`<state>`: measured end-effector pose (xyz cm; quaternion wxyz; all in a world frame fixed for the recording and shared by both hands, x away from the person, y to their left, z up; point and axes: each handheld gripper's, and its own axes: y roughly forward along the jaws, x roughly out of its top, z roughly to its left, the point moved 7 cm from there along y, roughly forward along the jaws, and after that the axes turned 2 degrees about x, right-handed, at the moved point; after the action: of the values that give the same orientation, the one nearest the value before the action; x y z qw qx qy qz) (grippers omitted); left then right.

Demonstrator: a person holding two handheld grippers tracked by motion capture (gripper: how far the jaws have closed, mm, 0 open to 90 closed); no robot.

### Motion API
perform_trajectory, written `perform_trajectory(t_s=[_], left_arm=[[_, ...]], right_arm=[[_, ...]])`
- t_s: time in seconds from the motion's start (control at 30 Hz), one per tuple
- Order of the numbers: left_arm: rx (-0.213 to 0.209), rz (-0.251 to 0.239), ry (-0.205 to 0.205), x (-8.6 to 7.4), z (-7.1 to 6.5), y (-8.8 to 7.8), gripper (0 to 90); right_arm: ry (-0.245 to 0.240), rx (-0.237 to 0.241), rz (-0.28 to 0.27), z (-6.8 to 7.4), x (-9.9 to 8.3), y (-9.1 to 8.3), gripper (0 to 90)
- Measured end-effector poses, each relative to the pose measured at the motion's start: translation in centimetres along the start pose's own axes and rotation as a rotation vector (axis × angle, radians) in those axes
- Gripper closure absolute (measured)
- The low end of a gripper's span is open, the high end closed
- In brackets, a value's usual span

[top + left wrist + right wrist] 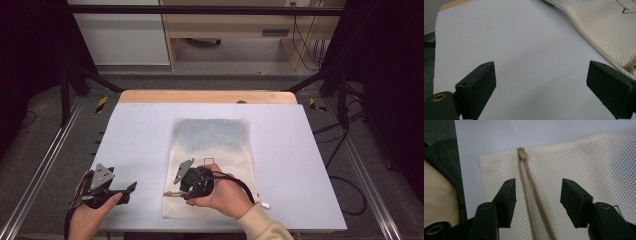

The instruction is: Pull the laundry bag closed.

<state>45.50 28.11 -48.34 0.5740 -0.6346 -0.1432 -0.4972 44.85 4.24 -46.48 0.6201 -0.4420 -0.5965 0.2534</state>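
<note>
Tongs in the person's right hand, the right gripper, lie low over the near end of a flat cream mesh zip bag spread on the pale lavender table top. Its black jaws stand apart with nothing clamped; between them runs the bag's tan zipper, its two sides parted near the tongs and meeting at the tan slider just ahead of the jaw tips, close to the bag's corner. A small white tag sticks out at the bag's edge behind the right hand.

The left gripper, held in the left hand, sits well apart to the left of the bag, jaws spread wide over bare table; the bag's edge shows just beyond its right-side jaw
</note>
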Motion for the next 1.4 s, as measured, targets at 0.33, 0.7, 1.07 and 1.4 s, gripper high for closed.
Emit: perform_trajectory(t_s=[0.33,0.7,1.07,1.4], left_arm=[[0.046,0.058,-0.012,-0.6,0.8,0.2,9.8],[0.026,0.052,-0.074,-0.8,1.4,0.0,14.0],[0.006,0.064,-0.061,-0.8,0.8,0.2,11.7],[-0.014,0.060,-0.063,-0.8,0.3,0.3,11.7]], right_arm=[[-0.018,0.043,0.033,-0.1,1.5,1.0,71.5],[-0.039,0.080,0.001,1.5,2.8,2.4,81.5],[0.027,0.129,-0.030,1.0,2.8,5.1,74.1],[0.068,0.157,-0.021,0.8,2.7,6.6,77.5]])
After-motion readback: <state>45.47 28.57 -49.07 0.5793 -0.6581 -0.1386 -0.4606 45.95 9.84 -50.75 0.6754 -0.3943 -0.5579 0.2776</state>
